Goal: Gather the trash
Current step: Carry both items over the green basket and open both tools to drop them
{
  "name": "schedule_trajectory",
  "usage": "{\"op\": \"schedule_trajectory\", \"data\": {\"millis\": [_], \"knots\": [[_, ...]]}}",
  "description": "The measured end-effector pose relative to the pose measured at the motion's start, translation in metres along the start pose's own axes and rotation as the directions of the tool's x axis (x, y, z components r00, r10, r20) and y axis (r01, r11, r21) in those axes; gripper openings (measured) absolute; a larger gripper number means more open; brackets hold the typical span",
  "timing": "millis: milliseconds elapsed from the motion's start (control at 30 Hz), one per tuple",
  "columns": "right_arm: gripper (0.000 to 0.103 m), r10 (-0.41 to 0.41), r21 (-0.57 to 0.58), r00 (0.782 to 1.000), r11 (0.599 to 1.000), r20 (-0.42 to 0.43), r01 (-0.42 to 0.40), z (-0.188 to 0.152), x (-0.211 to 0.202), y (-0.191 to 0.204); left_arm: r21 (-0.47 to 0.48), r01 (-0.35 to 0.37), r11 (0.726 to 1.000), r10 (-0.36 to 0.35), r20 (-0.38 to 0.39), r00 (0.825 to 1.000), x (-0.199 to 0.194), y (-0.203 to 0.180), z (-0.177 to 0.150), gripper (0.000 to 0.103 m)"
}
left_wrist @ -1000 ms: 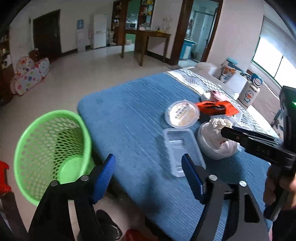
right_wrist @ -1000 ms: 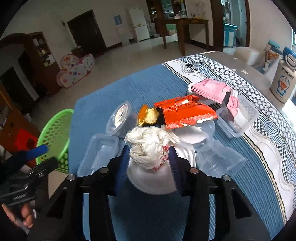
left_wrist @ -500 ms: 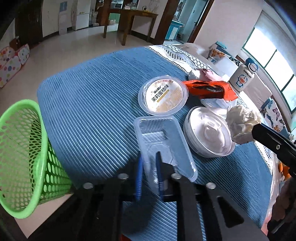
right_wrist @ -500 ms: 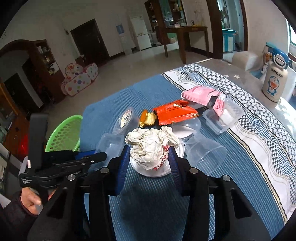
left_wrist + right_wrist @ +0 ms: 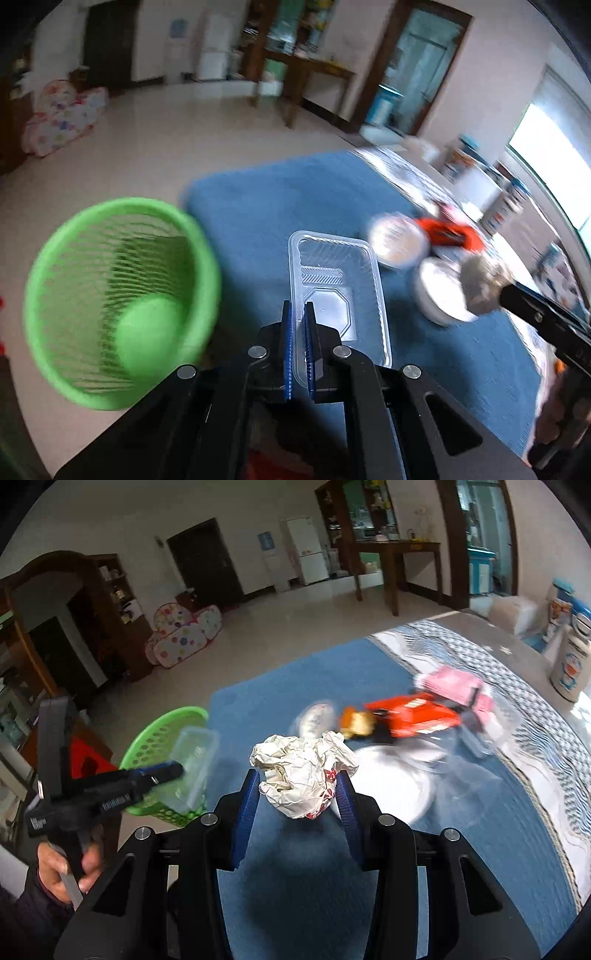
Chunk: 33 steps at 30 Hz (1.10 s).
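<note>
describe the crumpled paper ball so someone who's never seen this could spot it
Start at the blue cloth covering the table. Over its near part, the right gripper pinches a crumpled paper ball. It is the only wrinkled white wad with red print, unlike the clear tray and the flat orange wrapper.

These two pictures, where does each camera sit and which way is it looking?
Left wrist: on the left gripper, looking down its fingers at the clear tray it pinches, green basket beside.
Right wrist: on the right gripper, clamping crumpled paper; the left hand shows.
Shared: basket, tray, blue cloth, each other's gripper.
</note>
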State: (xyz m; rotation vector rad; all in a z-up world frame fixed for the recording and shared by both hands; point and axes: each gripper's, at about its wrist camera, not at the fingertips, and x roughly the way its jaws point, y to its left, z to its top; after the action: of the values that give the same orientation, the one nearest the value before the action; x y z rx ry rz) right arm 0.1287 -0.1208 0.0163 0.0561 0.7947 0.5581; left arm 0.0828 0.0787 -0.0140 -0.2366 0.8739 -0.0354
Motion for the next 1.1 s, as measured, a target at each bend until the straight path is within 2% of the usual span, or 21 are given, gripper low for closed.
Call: {"op": "schedule_trajectory", "data": {"millis": [100,233,333,567,667,800,1100], "knots": [[0.043,0.042,-0.031,0.999,0.999,-0.016,-0.043,0.005,0.018,0.026,-0.042,-0.082,0.996,0.083,0.020,0.996,-0.010,0.037,0.004,0.006],[0.043,0.088,-0.065,0.995,0.994,-0.040,-0.091,0.011,0.043,0.056,-0.076,-0.205,0.976,0.206,0.000,0.979,-0.004,0.081,0.005,0.006],[0.043,0.123,-0.085,0.990,0.988,-0.071,-0.129,0.013,0.066,0.079,-0.096,-0.246,0.965,0.243,-0.041,0.969,0.008,0.106,0.003,0.006],[0.043,0.163,-0.110,0.975,0.977,-0.150,-0.180,0.016,0.119,0.120,-0.158,-0.272,0.949,0.259,-0.103,0.960,0.029,0.148,-0.005,0.007],[0.043,0.174,-0.110,0.971,0.975,-0.166,-0.193,0.019,0.130,0.130,-0.182,-0.270,0.946,0.252,-0.114,0.961,0.031,0.162,-0.006,0.015],[0.043,0.184,-0.120,0.966,0.971,-0.184,-0.208,0.023,0.144,0.141,-0.204,-0.268,0.942,0.250,-0.109,0.962,0.030,0.170,-0.013,0.031],[0.045,0.213,-0.134,0.952,0.960,-0.221,-0.246,0.022,0.168,0.159,-0.260,-0.264,0.929,0.258,-0.061,0.964,0.005,0.186,-0.019,0.040]]}}
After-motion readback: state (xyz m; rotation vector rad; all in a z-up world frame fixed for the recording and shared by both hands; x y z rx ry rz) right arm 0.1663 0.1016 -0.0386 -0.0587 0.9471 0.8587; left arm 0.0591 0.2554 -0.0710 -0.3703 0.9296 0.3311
